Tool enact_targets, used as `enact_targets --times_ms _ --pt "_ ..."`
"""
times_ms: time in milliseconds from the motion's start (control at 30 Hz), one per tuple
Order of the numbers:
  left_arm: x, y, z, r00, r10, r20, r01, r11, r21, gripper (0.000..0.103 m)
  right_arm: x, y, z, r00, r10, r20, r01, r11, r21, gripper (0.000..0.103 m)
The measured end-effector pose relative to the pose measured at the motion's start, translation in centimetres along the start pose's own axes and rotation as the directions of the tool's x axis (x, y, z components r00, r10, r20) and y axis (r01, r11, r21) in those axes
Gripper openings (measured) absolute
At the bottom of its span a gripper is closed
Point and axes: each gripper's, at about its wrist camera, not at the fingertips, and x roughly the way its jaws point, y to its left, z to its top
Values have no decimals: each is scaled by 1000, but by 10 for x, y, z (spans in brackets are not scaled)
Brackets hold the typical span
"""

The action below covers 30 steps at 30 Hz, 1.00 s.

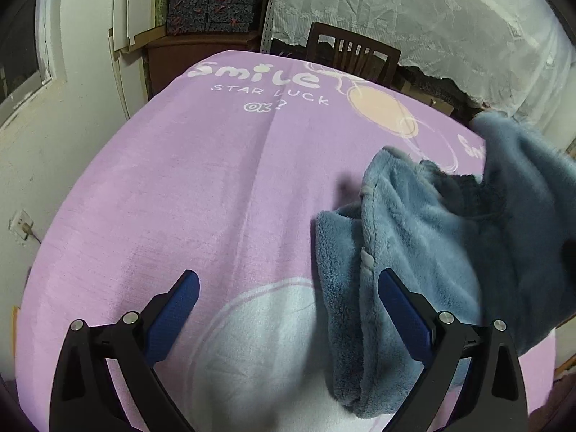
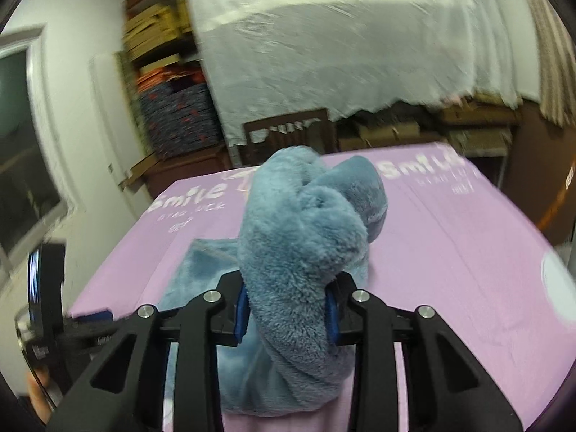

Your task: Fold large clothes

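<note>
Your right hand-held gripper (image 2: 287,307) is clenched on a thick bunch of the blue fleece garment (image 2: 302,237), its blue pads (image 2: 240,311) pressing into the pile from both sides, and the bunched cloth stands up above the fingers toward twelve o'clock in the right wrist view. The rest of the garment trails down behind and below the grip onto the surface (image 2: 450,252), which is covered by a lilac blanket printed with "Smile" in white. Your left hand-held gripper (image 1: 288,286) is released, jaws spread wide with nothing between them, hovering over the blanket. In the left wrist view the garment (image 1: 424,237) lies at about three o'clock from that gripper, crumpled, with one part raised off the blanket at the right edge of the frame and a lower fold running just behind the right-side finger (image 1: 403,309). A dark wooden chair (image 1: 354,54) stands beyond the far edge of the surface at twelve o'clock.
</note>
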Motion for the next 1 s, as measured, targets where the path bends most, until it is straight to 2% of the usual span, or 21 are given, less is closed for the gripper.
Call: enact_targets --times_ms 100,200,300,433,500,567,667,700,767,833,900,967,1000 --pt "-5 -1 2 998 -59 -6 59 998 -6 100 0 21 -12 1000 14 -6 -15 997 -82 31" --pt "-12 -10 4 988 -156 -16 156 988 6 100 7 28 -28 999 23 -43 -28 991 -132 31" --pt "-22 -32 9 960 -279 -32 280 959 35 100 15 28 -40 996 36 -87 -49 987 -153 31" --pt "-21 -76 20 901 -420 -107 428 901 69 100 13 28 -47 995 43 -92 -61 977 -202 31" --pt "-15 -98 22 884 -442 -154 459 882 105 100 10 27 -50 995 50 -90 -69 972 -225 31" --pt "-5 -116 26 886 -432 -170 454 882 124 100 7 26 -54 995 56 -85 -75 967 -245 31" --pt "11 -135 28 872 -444 -204 474 871 129 100 4 25 -60 995 64 -78 -84 957 -277 31" --pt "17 -140 28 878 -435 -200 463 877 129 100 3 26 -62 995 64 -74 -83 953 -292 31" --pt "25 -142 27 891 -414 -187 440 889 127 89 -1 30 -70 996 62 -63 -79 938 -338 31" --pt "33 -138 26 881 -435 -188 457 884 99 60 -3 34 -76 997 57 -51 -72 921 -383 31" --pt "33 -133 29 870 -461 -177 480 873 86 45 -4 35 -78 997 56 -47 -71 909 -411 34" --pt "31 -133 31 871 -465 -161 483 870 101 40 -5 30 -79 996 70 -57 -88 908 -410 37" --pt "29 -132 31 870 -468 -157 486 868 105 38 -7 28 -78 996 74 -55 -90 908 -410 43"
